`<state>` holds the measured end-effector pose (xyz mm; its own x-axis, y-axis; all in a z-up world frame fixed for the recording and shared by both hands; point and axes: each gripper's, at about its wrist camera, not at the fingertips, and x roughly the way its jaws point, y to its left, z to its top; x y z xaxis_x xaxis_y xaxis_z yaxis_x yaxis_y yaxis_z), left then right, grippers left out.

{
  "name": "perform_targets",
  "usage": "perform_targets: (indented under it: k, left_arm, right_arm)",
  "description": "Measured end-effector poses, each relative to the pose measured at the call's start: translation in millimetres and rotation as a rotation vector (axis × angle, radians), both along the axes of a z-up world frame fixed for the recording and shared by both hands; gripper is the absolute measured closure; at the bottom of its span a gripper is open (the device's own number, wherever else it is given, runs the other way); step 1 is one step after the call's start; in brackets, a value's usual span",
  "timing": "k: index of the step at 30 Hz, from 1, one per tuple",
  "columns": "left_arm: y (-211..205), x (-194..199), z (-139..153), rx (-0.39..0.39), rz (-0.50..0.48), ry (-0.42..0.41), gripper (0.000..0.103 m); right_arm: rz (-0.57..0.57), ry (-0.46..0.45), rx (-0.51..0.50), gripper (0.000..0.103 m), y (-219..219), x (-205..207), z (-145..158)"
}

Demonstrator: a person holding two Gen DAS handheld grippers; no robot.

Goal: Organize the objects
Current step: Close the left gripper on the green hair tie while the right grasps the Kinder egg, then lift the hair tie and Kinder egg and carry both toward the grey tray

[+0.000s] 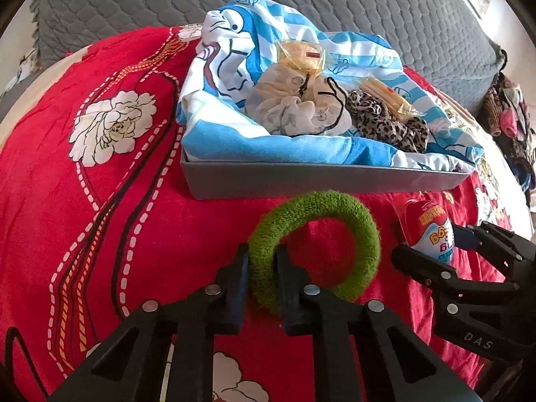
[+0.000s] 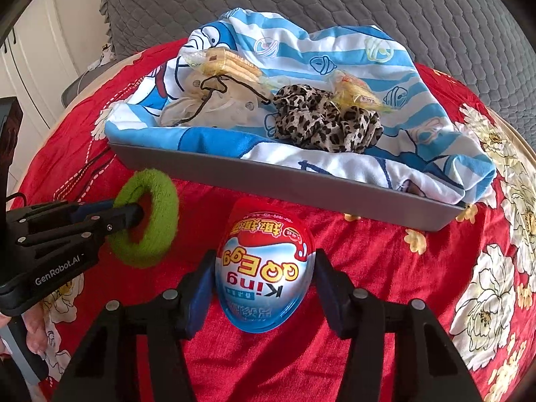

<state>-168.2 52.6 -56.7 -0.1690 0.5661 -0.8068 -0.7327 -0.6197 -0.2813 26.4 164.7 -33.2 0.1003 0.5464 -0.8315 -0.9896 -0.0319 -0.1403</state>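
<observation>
A fuzzy green ring scrunchie (image 1: 315,251) lies on the red floral bedspread (image 1: 100,201), just in front of the grey tray (image 1: 321,181), its left side pinched between black tongs. Beside it to the right, a red, white and blue egg-shaped package (image 2: 264,268) printed "King QQ Egg" lies flat, print upside down, narrow red end toward the tray, flanked by blue-padded tongs touching its sides.
</observation>
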Motion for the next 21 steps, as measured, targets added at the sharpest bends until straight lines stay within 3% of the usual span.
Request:
perform_targets:
  k: [21]
  left_arm:
    - [1.4,8.1,4.5,0.0,-0.028,0.004,0.089]
  right_arm:
    - [0.003,0.017,-0.013,0.048,-0.1,-0.8,1.6]
